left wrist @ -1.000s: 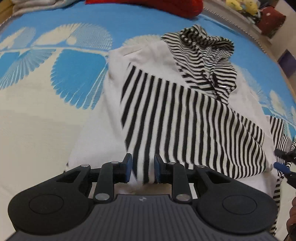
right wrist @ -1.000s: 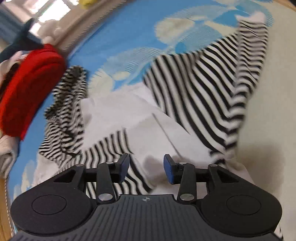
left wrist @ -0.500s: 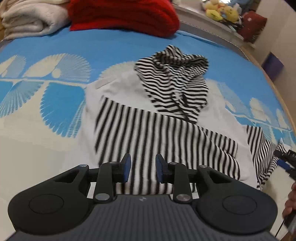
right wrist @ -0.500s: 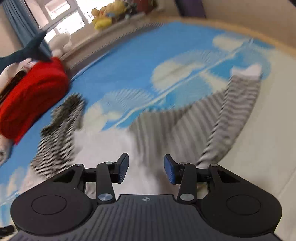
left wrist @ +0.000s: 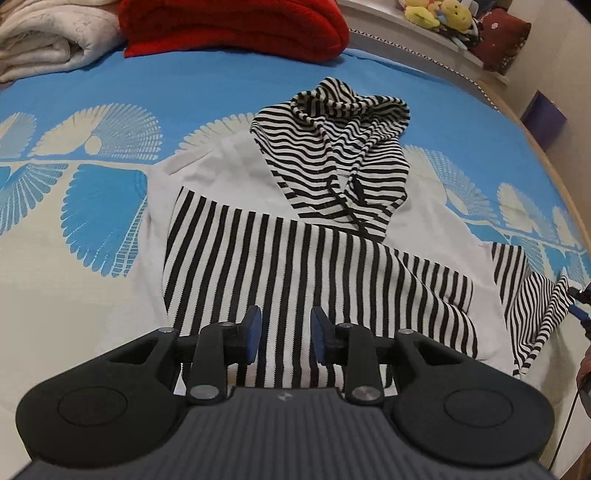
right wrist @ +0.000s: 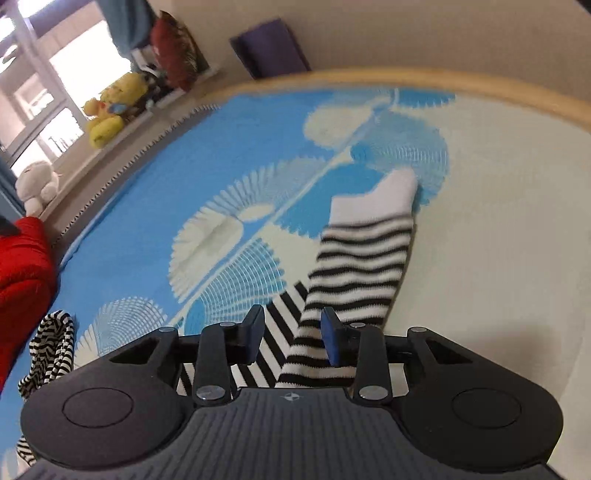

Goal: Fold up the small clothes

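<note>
Across the bed (left wrist: 74,295), on its blue and cream fan-patterned cover, a small hooded top (left wrist: 295,258) lies spread out, partly folded. Its body is white, and one black-and-white striped sleeve (left wrist: 314,273) is laid crosswise over the chest, stripes running up and down in the left wrist view. The striped hood (left wrist: 332,155) sits flat above it with a dark drawstring hanging from the neck. The other sleeve (right wrist: 354,266) stretches out to the side over the cover, banded in black and white and ending in a plain white cuff (right wrist: 376,199).

Behind the top, a red blanket (left wrist: 236,26) and a folded cream blanket (left wrist: 48,44) rest at the far edge of the bed. Yellow plush toys (right wrist: 110,107) and a white one (right wrist: 37,184) sit on the ledge by the window.

The left claw (left wrist: 285,334) hovers over the folded sleeve with its blue pads spread apart and nothing between them. The right claw (right wrist: 291,338) is over the base of the outstretched sleeve; its jaws have just been closing, yet a clear gap remains, and the striped cloth seen between the pads lies below them rather than being pinched.
</note>
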The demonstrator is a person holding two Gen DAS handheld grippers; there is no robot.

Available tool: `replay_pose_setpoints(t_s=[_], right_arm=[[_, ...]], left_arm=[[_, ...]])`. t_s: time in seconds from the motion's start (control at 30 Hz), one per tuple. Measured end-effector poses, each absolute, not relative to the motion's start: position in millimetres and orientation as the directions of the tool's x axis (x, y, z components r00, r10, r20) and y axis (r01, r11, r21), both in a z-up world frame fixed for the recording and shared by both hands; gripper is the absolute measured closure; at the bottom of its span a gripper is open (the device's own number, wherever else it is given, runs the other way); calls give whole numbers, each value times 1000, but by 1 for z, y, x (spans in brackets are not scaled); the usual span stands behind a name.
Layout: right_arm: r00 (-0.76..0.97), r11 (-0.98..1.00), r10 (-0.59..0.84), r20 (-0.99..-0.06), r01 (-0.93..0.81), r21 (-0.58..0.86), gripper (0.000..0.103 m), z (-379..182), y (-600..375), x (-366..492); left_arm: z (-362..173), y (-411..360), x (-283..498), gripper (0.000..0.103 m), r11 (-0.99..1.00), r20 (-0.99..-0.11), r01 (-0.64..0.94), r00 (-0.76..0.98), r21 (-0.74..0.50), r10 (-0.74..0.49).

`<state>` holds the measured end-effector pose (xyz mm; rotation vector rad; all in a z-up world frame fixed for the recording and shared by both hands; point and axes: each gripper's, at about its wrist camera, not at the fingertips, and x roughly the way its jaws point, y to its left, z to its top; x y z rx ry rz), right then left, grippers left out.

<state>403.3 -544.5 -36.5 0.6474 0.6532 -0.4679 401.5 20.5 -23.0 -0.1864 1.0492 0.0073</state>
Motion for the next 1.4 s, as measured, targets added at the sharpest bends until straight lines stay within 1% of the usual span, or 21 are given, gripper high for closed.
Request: replay_pose_setpoints(t_s=[0.2, 0.5, 0.53, 0.57, 0.6, 0.67, 0.7, 0.83, 0.93, 1.0, 1.03, 1.1, 1.13, 1.17, 1.2, 1.23, 1.27, 1.3, 1.33, 1.37, 1.4], right_arm=[[682, 721, -174, -710, 579, 380, 66, -53, -540, 417], [637, 746, -203, -744, 593, 304, 67, -65, -531, 428], [634, 749, -209, -744, 593, 295, 68, -65, -530, 428], [631, 752, -218, -745, 595, 284, 75, -65, -529, 429], [623, 754, -229, -748, 600, 268, 87, -65, -528, 430], [610, 747, -241, -755, 613, 257, 98, -65, -527, 430], [611, 733, -250, -751, 626, 265, 101, -63, -527, 428], [650, 717, -318, -690, 641, 274, 102, -38, -514, 423], [753, 779, -320, -574, 555, 293, 102, -2, -474, 420], [862, 874, -223, -455, 384, 297, 102, 24, -423, 417], [906, 918, -129, -404, 263, 296, 102, 35, -395, 414], [938, 955, 144, -315, -48, 294, 102, 51, -332, 404], [903, 930, 303, -304, -210, 302, 102, 53, -304, 400], [832, 880, 453, -321, -359, 313, 102, 52, -278, 396], [732, 815, 577, -362, -486, 314, 101, 46, -251, 392], [657, 775, 631, -413, -552, 307, 101, 38, -230, 386], [574, 742, 662, -482, -593, 312, 94, 26, -213, 383], [497, 715, 679, -540, -617, 330, 91, 17, -203, 382], [437, 699, 677, -593, -632, 333, 91, 8, -196, 380], [436, 723, 635, -637, -627, 291, 91, 4, -192, 377], [463, 754, 591, -660, -607, 250, 88, 4, -192, 375]], left_arm=[[-24, 23, 407, 71, 981, -865, -109, 494, -158, -85], [-26, 24, 409, 71, 978, -867, -119, 489, -172, -93], [-25, 25, 409, 71, 977, -867, -121, 490, -175, -94], [-25, 26, 409, 71, 977, -866, -123, 491, -177, -95], [-24, 27, 409, 71, 976, -866, -126, 491, -177, -94], [-24, 29, 408, 71, 975, -867, -133, 491, -178, -91], [-24, 30, 408, 71, 974, -867, -135, 489, -180, -92], [-21, 40, 407, 71, 967, -864, -153, 492, -201, -102], [-15, 50, 405, 71, 963, -858, -171, 505, -210, -97], [-13, 58, 404, 71, 959, -855, -187, 510, -214, -91], [-12, 63, 404, 71, 957, -854, -194, 512, -217, -90], [-10, 73, 403, 71, 950, -853, -215, 515, -224, -85], [-9, 79, 403, 71, 946, -852, -229, 517, -229, -81], [-8, 85, 402, 71, 942, -852, -241, 518, -234, -79], [-7, 91, 401, 71, 937, -850, -254, 520, -242, -79], [-6, 96, 400, 71, 932, -850, -265, 522, -248, -78], [-5, 101, 400, 71, 928, -849, -274, 522, -253, -78], [-4, 105, 399, 71, 923, -849, -283, 523, -261, -80], [-3, 109, 398, 71, 918, -847, -289, 525, -271, -85], [-2, 114, 398, 71, 913, -846, -296, 526, -282, -90], [-2, 118, 398, 71, 906, -845, -306, 525, -292, -95]])
